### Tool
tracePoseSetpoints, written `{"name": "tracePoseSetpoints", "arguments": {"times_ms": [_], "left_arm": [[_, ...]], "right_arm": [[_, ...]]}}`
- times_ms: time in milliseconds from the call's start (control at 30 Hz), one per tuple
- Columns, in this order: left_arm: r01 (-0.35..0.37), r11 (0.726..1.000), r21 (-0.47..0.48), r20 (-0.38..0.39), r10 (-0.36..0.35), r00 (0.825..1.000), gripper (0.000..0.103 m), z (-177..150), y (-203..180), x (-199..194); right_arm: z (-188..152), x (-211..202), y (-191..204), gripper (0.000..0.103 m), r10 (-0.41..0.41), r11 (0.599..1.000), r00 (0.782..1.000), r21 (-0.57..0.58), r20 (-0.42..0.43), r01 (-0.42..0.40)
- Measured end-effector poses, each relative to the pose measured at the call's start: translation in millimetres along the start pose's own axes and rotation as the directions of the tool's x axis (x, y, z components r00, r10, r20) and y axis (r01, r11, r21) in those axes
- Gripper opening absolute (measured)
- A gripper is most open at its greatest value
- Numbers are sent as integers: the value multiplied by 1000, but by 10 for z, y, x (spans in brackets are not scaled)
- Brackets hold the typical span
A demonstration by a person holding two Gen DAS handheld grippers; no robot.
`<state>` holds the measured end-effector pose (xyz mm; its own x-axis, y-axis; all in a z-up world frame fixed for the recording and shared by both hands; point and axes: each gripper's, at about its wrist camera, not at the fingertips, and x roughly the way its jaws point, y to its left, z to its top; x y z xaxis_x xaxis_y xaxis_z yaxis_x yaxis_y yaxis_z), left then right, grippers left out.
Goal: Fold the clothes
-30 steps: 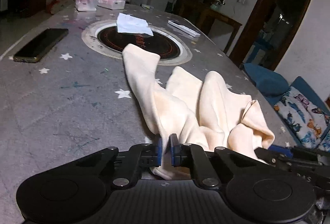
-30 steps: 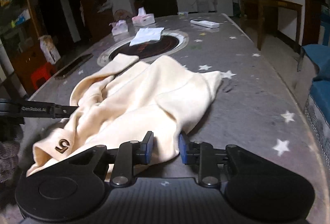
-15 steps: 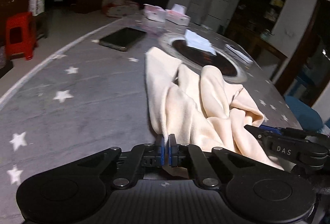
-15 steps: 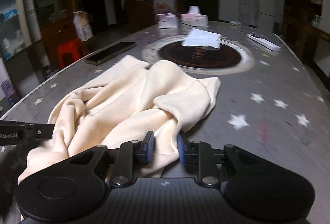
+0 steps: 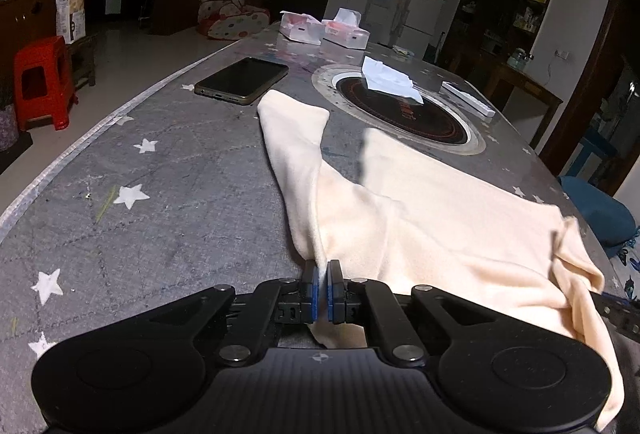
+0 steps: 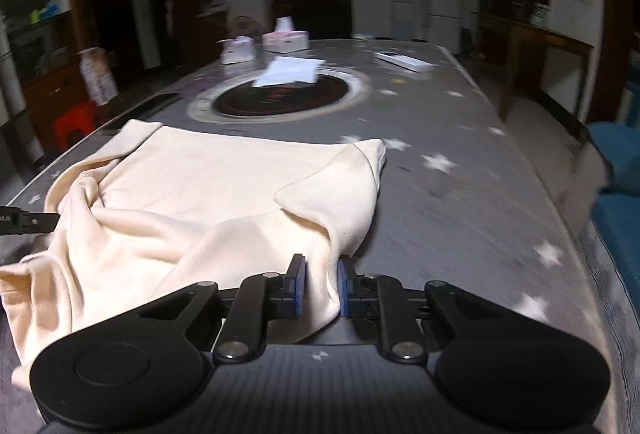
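Note:
A cream garment (image 5: 432,218) lies stretched across the near part of the grey star-patterned table (image 5: 168,202), one sleeve reaching toward the phone. My left gripper (image 5: 322,288) is shut on the garment's near edge. In the right wrist view the same cream garment (image 6: 224,186) spreads flat, bunched at the left. My right gripper (image 6: 320,288) is shut on a thick fold of its near right corner. The left tool's arm (image 6: 24,223) shows at the left edge, partly under the cloth.
A phone (image 5: 242,80) lies at the far left. A round inset burner (image 5: 400,110) in the table's middle carries a white tissue (image 5: 390,80). Two tissue boxes (image 5: 324,28) and a white remote (image 5: 468,102) lie beyond. A red stool (image 5: 42,82) stands left; a blue sofa (image 6: 616,202) stands right.
Both grippers have moved apart while holding the garment. The crumpled cloth has been pulled out flatter and wider across the table.

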<state>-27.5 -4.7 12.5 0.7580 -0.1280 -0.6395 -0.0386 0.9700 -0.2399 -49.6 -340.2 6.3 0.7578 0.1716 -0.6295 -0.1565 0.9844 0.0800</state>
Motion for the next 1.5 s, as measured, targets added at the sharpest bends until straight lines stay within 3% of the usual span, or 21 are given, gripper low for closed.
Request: {"name": "tracePoseSetpoints", "arguments": {"times_ms": [133, 467, 567, 600, 733, 867, 967, 1100, 1267, 1400, 1500], "left_arm": [[2, 1000, 11, 1, -2, 1000, 6, -14, 1, -14], [4, 1000, 17, 7, -4, 1000, 5, -87, 34, -107], [6, 1000, 8, 12, -6, 1000, 4, -100, 59, -159], [8, 1000, 6, 17, -8, 1000, 4, -99, 64, -186], [15, 1000, 1, 35, -15, 999, 4, -93, 84, -292], [37, 999, 1, 60, -37, 997, 4, -73, 110, -435], [55, 998, 11, 70, -56, 996, 4, -90, 117, -570], [94, 995, 30, 57, -96, 994, 4, -184, 127, -756], [103, 993, 64, 2, -104, 995, 4, -359, 127, -890], [99, 992, 72, -37, -97, 995, 5, -436, 168, -927], [85, 993, 82, -31, -83, 996, 7, -428, 155, -971]], "right_arm": [[-91, -145, -160, 34, -20, 999, 1000, 50, 2, 20], [-76, -200, -231, 33, -16, 997, 1000, 80, 14, 15], [-35, -152, -210, 17, -13, 997, 1000, 72, 26, 11], [-22, -134, -207, 7, -12, 998, 999, 70, 30, 10], [27, -290, -205, 2, -41, 998, 994, 52, 103, 35], [29, -618, -301, 2, -94, 995, 980, 53, 175, 86], [-21, -914, -470, 2, -191, 981, 960, 77, 203, 179], [-164, -1091, -669, 2, -281, 958, 948, 101, 150, 268], [-307, -1094, -659, 10, -347, 938, 933, 36, 95, 346], [-272, -1132, -517, 20, -281, 959, 952, 10, 125, 282], [-240, -1076, -316, 28, -157, 986, 979, -34, 127, 163]]}}
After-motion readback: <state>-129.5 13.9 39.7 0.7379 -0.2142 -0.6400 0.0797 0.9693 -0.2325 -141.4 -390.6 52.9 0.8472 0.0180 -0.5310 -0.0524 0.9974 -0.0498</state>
